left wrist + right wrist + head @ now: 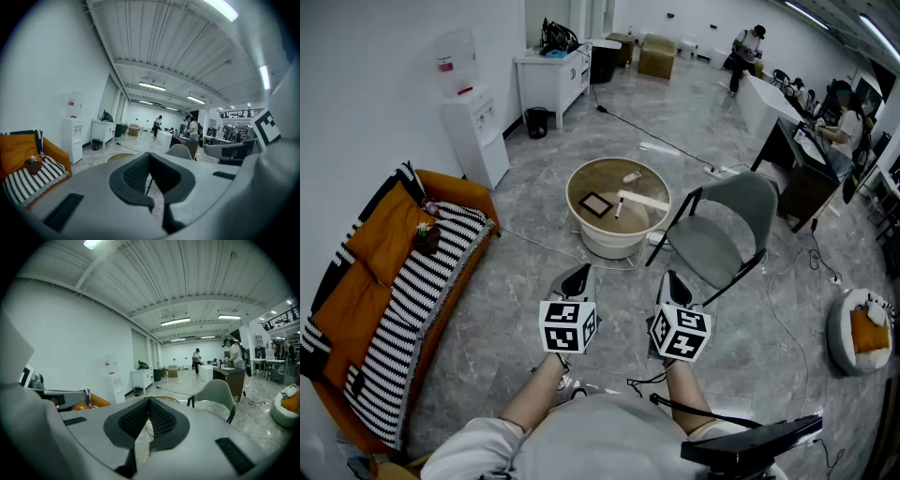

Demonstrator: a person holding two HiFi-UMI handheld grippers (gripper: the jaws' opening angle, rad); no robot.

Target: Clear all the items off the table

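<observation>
Jaws on the left gripper (577, 274) and right gripper (673, 279) are shut, holding nothing. The chair (712, 246) beside the table (575, 187) could get bumped while walking in.

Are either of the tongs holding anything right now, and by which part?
Nothing is held. The left tongs and the right tongs are both shut and empty, up in the air short of the round table.
</observation>
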